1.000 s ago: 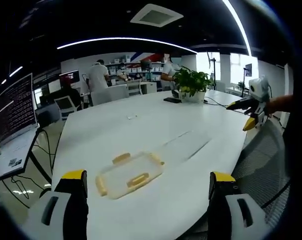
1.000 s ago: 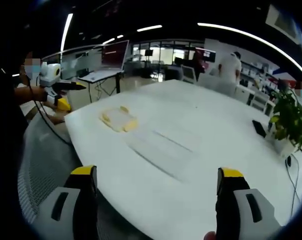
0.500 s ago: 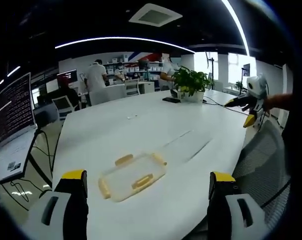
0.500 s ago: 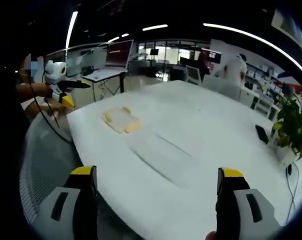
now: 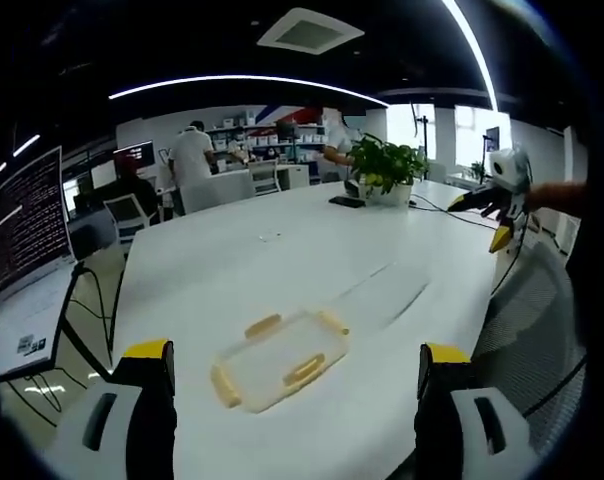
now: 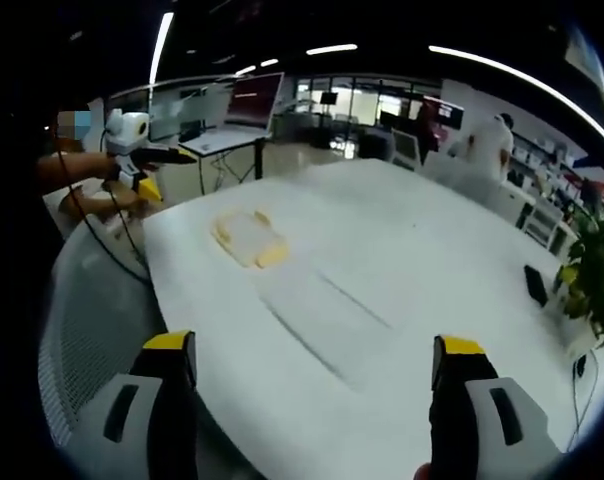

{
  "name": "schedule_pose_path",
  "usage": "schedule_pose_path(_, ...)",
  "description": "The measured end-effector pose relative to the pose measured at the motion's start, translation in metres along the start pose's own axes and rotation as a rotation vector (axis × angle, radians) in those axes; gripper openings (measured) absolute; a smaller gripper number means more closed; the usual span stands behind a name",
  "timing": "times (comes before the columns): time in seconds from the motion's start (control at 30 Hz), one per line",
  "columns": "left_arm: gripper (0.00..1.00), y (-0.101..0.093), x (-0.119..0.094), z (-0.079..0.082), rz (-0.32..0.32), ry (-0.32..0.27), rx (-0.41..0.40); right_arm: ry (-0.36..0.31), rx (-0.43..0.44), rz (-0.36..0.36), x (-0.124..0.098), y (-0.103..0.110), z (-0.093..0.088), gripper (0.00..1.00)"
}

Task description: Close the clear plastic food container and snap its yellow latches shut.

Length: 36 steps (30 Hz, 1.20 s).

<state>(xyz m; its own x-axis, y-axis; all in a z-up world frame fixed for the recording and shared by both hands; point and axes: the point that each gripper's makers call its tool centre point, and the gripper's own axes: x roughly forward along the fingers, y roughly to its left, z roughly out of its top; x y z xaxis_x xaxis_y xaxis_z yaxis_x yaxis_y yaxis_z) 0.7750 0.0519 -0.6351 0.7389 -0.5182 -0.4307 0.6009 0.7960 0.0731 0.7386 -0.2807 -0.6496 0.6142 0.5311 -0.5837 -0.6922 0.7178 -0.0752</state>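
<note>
In the left gripper view, the left gripper (image 5: 296, 400) hangs above the near edge of a large white table (image 5: 282, 250), its two yellow-tipped jaws spread wide with nothing between them. The clear plastic food container (image 5: 280, 358) lies flat on the table close to that near edge, between the jaws as the camera sees it but well beyond them; yellow latches (image 5: 304, 369) show on its sides, and nothing can be made out inside it. This view also takes in a potted plant (image 5: 385, 165) at the far right corner of the table with a dark flat object (image 5: 345, 201) beside it, a screen of text (image 5: 20, 222) off the left edge, and people standing by shelves in the background (image 5: 192, 155). The right gripper (image 5: 502, 205) comes in at the right, held off the table's right edge. In the right gripper view, the right gripper (image 6: 312, 400) is likewise wide open and empty, over the table's near edge. Here the container (image 6: 248, 236) sits small near the far left edge of the table, its contents too small to tell. The left gripper (image 6: 137, 165) is held just off that left edge, and a laptop on a stand (image 6: 244, 110) shows behind it.
</note>
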Motion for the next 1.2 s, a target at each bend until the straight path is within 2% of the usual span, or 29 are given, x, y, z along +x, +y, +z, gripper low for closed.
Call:
schedule_pose_path(0.43, 0.99, 0.012, 0.009, -0.005, -0.03, 0.032, 0.02, 0.019, -0.048, 0.074, 0.016, -0.003, 0.013, 0.95)
schedule_pose_path(1.2, 0.95, 0.023, 0.036, -0.019, -0.133, 0.125, 0.105, 0.068, -0.168, 0.217, 0.05, -0.001, 0.036, 0.89)
